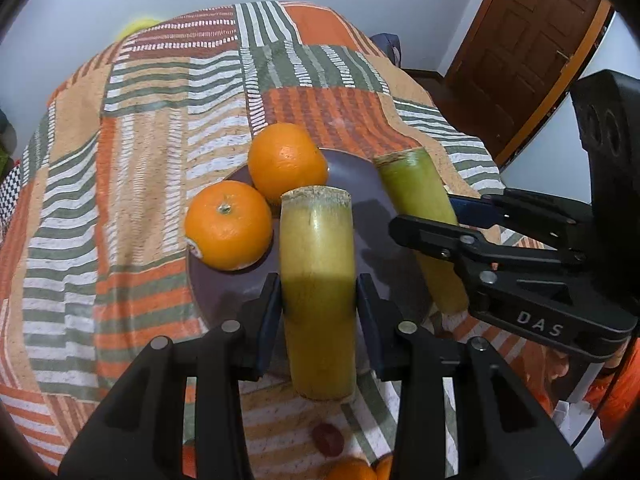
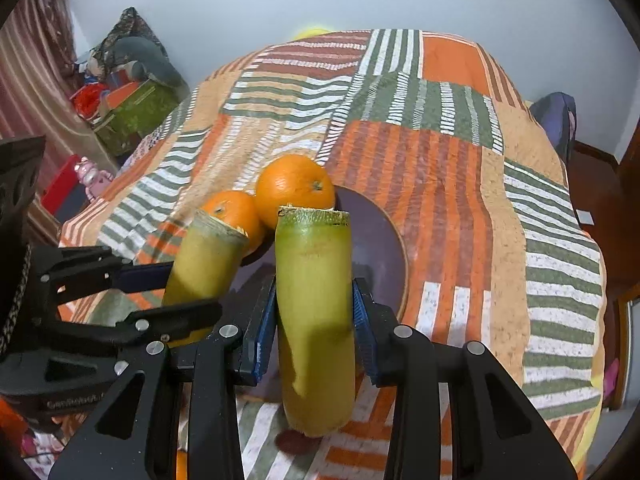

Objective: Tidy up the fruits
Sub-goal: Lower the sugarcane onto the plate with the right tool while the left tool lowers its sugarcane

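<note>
Your left gripper [image 1: 318, 312] clamps one sugarcane piece [image 1: 316, 280], your right gripper [image 2: 314, 320] another [image 2: 314, 312]; beyond the fingertips, two oranges [image 1: 256, 196] crowd the purple plate [image 1: 360, 184].

"DAS" is printed on the right tongs [image 1: 424, 224].

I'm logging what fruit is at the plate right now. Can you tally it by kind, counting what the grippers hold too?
Oranges on the plate: 2, the near orange and the far orange.
Yellow-green cut stalk pieces: 2, one in the left gripper, one in the right gripper.
Total: 4.
More fruit at the near edge is too cut off to count.
</note>
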`<state>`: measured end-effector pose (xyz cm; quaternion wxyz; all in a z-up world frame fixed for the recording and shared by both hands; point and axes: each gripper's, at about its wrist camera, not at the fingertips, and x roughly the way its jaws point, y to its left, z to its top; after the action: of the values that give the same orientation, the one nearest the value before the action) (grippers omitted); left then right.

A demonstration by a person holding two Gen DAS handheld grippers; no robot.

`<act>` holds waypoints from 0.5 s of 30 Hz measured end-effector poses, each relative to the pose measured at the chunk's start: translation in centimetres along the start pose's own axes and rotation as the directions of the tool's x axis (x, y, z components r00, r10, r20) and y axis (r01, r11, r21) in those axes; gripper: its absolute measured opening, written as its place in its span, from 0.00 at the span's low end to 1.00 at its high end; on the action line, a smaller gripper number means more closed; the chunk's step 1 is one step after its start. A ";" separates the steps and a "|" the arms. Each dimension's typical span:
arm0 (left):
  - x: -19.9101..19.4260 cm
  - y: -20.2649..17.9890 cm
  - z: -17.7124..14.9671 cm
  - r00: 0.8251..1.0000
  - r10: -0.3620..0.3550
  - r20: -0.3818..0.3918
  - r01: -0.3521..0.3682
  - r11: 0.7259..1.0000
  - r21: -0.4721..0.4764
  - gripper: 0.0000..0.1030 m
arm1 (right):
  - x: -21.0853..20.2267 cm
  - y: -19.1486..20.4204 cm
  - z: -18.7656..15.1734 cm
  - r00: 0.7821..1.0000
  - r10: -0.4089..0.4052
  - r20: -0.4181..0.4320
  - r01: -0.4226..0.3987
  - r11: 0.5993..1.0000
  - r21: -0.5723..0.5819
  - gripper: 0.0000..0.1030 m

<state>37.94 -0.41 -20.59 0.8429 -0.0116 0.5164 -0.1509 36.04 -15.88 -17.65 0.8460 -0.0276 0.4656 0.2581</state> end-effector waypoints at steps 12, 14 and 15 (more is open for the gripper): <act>3.1 0.3 0.3 0.998 0.025 -0.054 -0.024 1.000 0.020 0.36 | 2.7 -1.3 0.7 0.999 -0.030 -0.045 0.030 1.000 -0.001 0.32; 3.5 0.4 0.4 0.998 0.032 -0.060 -0.031 0.999 0.021 0.36 | 3.0 -1.4 0.8 0.998 -0.033 -0.046 0.033 0.999 0.003 0.32; 3.6 0.4 0.4 0.998 0.034 -0.057 -0.033 0.999 0.021 0.36 | 3.1 -1.5 0.9 0.998 -0.035 -0.048 0.035 0.999 0.003 0.32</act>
<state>39.92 -0.99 -23.57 0.8301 0.0098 0.5390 -0.1423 38.76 -15.61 -19.94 0.8391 -0.0402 0.4855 0.2418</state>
